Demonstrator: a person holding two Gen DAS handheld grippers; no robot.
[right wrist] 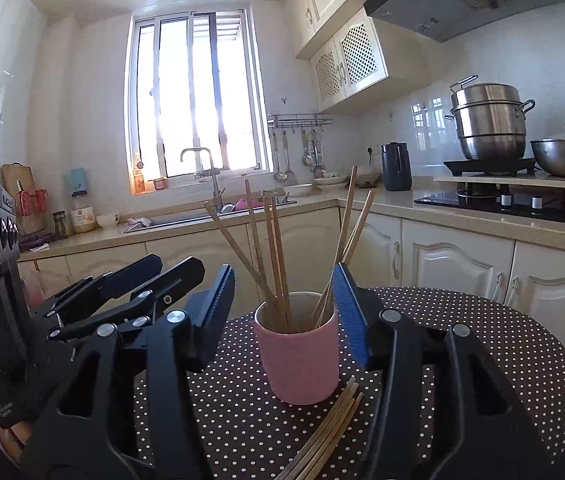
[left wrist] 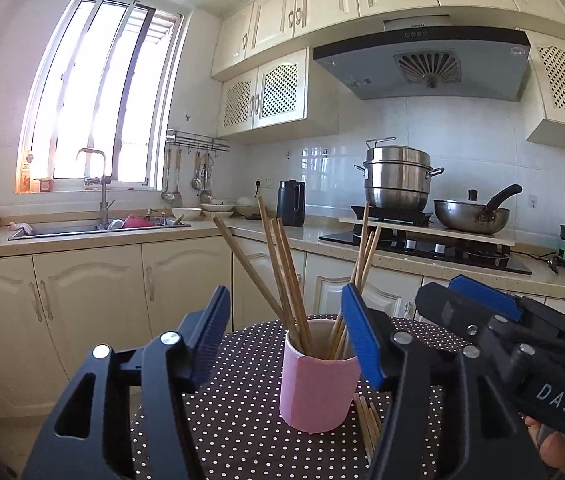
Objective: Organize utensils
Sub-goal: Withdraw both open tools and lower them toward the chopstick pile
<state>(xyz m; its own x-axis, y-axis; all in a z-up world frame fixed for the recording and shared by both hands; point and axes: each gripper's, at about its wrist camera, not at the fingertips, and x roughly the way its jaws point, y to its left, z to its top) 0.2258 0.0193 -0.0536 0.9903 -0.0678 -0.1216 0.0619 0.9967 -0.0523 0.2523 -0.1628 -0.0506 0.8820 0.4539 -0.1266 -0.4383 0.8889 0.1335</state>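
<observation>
Now, writing: "DAS" in white on the right gripper (left wrist: 478, 300) body; range hood panel text too small to read
Left gripper (left wrist: 286, 336): jaws spread, nothing pinched, pink cup between them untouched
Right gripper: jaws spread, empty
Pink cup (left wrist: 316, 388): upright, mid tabletop (left wrist: 242, 420), dotted cloth
Chopsticks in cup (left wrist: 282, 272): fanned, leaning on rim
Loose chopsticks (right wrist: 328, 428): flat, near tabletop's front edge, just beside cup

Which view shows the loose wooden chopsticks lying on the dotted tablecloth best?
The right wrist view: the loose wooden chopsticks lie as a fanned bundle in front of the pink cylindrical cup, mostly unobstructed. The left wrist view shows them only partly, beside the cup and cut off by a gripper finger.
</observation>
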